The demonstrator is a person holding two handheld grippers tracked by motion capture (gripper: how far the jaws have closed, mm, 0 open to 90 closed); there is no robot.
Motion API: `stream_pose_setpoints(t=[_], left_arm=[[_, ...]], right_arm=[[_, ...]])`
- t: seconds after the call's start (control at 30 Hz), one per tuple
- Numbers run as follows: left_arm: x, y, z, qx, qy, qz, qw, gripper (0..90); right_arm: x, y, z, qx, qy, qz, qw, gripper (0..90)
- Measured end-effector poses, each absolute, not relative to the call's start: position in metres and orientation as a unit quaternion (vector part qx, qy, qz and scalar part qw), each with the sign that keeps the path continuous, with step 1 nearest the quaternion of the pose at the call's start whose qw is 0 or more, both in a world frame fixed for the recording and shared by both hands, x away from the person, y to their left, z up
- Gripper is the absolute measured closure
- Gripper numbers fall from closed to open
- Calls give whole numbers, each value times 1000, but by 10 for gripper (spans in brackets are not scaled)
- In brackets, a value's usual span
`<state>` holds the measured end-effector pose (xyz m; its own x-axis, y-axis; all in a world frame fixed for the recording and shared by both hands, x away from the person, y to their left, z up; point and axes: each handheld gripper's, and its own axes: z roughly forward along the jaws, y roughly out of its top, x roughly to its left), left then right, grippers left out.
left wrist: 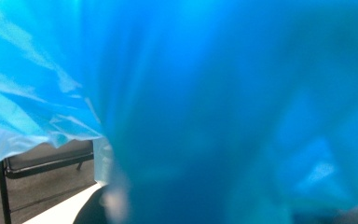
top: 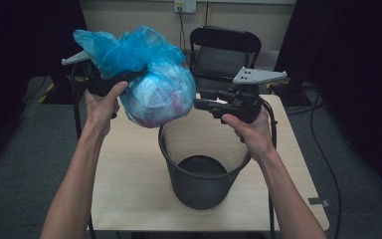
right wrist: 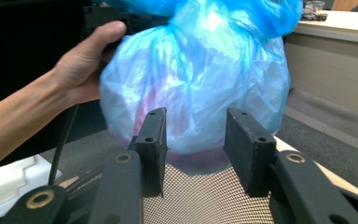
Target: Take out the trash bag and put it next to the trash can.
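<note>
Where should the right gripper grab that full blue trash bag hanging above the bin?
Probably the gathered neck of the blue bag, beside the left gripper, coming in from the right. The plastic bunches narrow there, while the round belly facing the open right gripper looks too wide and slippery.

Dim room with dark edges; the blue bag [left wrist: 214, 93] blurs, out of focus, in the left gripper view

Blk chair [top: 224, 52] behind table [top: 129, 164].
</note>
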<state>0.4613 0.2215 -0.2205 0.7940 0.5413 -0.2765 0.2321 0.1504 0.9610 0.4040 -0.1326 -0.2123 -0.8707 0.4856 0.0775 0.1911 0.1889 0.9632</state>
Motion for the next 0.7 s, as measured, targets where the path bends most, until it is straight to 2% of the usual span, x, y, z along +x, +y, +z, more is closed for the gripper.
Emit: stream_pose_setpoints(t=[0.17, 0.23, 0.4, 0.5, 0.6, 0.7], left_arm=[[462, 233, -215, 628, 321, 129, 697, 899], [461, 237, -216, 622, 325, 129, 700, 899], [459, 244, -217, 628, 341, 162, 681, 899], [462, 244, -225, 646, 340, 173, 661, 899], [465, 246, -236, 630, 348, 149, 679, 898], [469, 244, -247, 638, 357, 149, 666, 899]], right_arm=[[398, -140, -212, 222, 758, 600, 124, 580], [393, -143, -211, 224, 761, 594, 138, 556], [389, -158, -216, 237, 763, 584, 144, 483], [388, -172, -223, 251, 754, 590, 142, 398], [388, -184, -231, 266, 746, 593, 147, 371], [390, -196, -237, 278, 729, 607, 152, 358]])
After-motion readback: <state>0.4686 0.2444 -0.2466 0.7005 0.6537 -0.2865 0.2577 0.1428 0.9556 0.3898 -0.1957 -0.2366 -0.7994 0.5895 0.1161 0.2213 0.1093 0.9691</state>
